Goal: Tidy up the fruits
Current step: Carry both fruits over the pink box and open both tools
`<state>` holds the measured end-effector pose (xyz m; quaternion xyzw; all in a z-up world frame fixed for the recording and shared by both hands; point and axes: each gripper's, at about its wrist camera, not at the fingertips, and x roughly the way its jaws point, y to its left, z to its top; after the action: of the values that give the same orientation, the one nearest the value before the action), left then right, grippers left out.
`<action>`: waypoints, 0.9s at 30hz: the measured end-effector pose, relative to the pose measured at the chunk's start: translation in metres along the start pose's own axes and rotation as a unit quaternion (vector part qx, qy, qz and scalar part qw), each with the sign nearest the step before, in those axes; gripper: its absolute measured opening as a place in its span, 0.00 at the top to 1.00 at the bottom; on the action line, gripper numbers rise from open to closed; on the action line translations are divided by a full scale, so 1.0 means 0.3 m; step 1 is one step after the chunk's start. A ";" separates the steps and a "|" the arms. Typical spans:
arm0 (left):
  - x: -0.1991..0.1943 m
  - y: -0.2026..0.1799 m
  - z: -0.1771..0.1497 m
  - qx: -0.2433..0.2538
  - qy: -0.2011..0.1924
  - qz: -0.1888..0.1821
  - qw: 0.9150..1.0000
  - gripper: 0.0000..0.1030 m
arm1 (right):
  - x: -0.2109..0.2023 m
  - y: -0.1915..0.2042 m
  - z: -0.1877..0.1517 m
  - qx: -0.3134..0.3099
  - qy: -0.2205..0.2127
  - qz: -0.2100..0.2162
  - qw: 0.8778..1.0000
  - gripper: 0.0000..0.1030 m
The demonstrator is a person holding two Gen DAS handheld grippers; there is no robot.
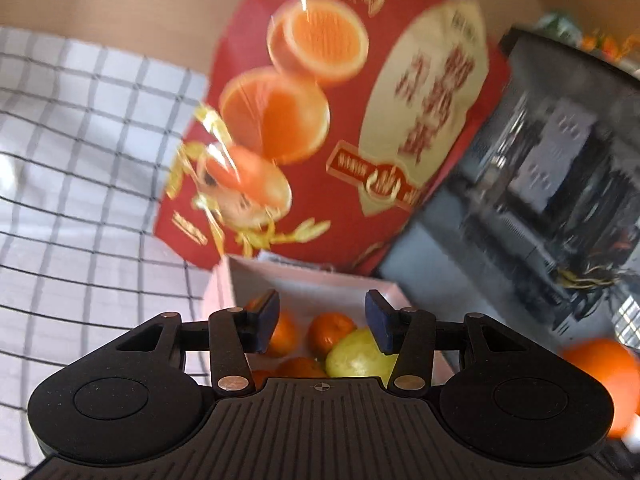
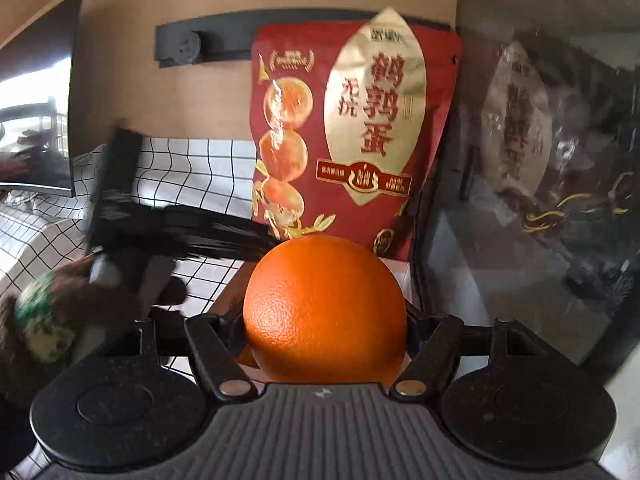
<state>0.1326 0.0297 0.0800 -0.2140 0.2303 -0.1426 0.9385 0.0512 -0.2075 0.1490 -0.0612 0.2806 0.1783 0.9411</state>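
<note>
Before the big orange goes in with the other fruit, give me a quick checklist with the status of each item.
1. Right gripper clamped on big orange: ok.
2. Left gripper empty, open: ok.
3. Pink box open on top: ok.
4. Free room in box beside tangerines and green fruit: cannot tell.
5. Red snack bag standing behind the box, clear of it: cannot tell.

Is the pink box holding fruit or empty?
Holding fruit: the pink box contains small oranges and a green fruit.
</note>
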 end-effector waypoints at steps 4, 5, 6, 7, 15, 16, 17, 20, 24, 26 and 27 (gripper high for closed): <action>-0.174 0.012 -0.093 0.018 -0.052 0.014 0.998 0.49 | 0.111 0.000 0.056 0.024 0.024 0.005 0.999 0.31; -0.206 0.023 -0.117 0.019 -0.060 0.018 0.998 0.49 | 0.137 0.003 0.067 0.031 0.031 0.008 0.999 0.31; -0.244 0.033 -0.157 0.018 -0.070 0.018 0.997 0.49 | 0.169 0.007 0.082 0.041 0.039 0.012 0.998 0.31; -0.278 0.047 -0.191 0.015 -0.081 0.016 0.997 0.49 | 0.209 0.010 0.098 0.056 0.050 0.018 0.997 0.31; -0.321 0.184 -0.266 -0.035 -0.111 -0.011 0.993 0.49 | 0.442 0.121 0.063 0.070 0.129 0.028 0.989 0.30; -0.320 0.198 -0.273 -0.042 -0.102 -0.008 0.994 0.49 | 0.470 0.130 0.049 0.073 0.140 0.030 0.987 0.30; -0.312 0.211 -0.275 -0.050 -0.092 -0.003 0.995 0.49 | 0.503 0.135 0.032 0.082 0.155 0.035 0.984 0.30; -0.304 0.234 -0.278 -0.060 -0.083 0.008 0.995 0.49 | 0.583 0.117 -0.021 0.129 0.175 0.055 0.974 0.30; -0.295 0.231 -0.279 -0.052 -0.080 0.017 0.995 0.49 | 0.588 0.116 -0.013 0.122 0.157 0.046 0.979 0.30; -0.289 0.228 -0.281 -0.048 -0.076 0.020 0.996 0.49 | 0.594 0.105 -0.009 0.125 0.155 0.041 0.979 0.30; -0.286 0.227 -0.282 -0.046 -0.073 0.022 0.996 0.49 | 0.598 0.099 -0.006 0.127 0.152 0.037 0.980 0.30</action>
<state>0.0292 0.0917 0.0120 -0.2616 0.1719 -0.0953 0.9450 0.1790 -0.1264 0.0484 0.0425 0.4424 0.1649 0.8805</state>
